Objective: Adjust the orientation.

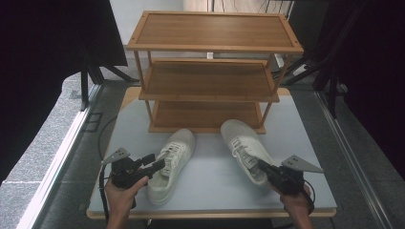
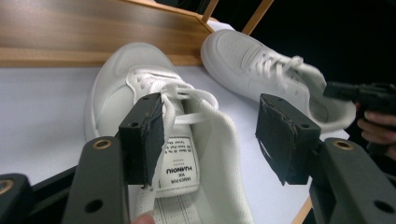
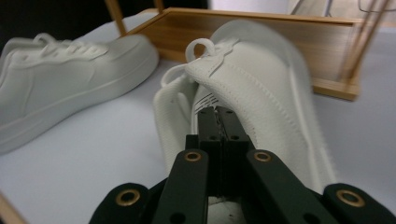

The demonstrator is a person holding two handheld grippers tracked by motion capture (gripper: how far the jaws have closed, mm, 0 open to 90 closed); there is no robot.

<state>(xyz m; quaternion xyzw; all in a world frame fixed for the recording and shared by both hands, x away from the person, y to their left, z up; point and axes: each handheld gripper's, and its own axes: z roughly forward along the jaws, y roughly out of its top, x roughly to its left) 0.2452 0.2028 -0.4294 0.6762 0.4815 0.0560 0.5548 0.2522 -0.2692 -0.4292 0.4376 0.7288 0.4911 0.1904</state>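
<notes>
Two white sneakers lie on the pale table in front of a wooden rack. My left gripper (image 1: 157,162) is open over the left shoe (image 1: 175,150). Its pads (image 2: 144,133) straddle the tongue and one side of the collar of that shoe (image 2: 123,79) without pressing them. My right gripper (image 1: 261,165) is at the heel end of the right shoe (image 1: 241,140). In the right gripper view its jaws (image 3: 218,116) are pressed together inside the opening of the right shoe (image 3: 266,84), shut on it near the tongue. The exact held part is hidden.
The three-shelf wooden rack (image 1: 210,95) stands at the back of the table (image 1: 215,191), its bottom shelf just behind the shoes' toes. Grey floor and black stands surround the table. The right gripper (image 2: 359,91) and a hand appear beyond the right shoe (image 2: 247,56).
</notes>
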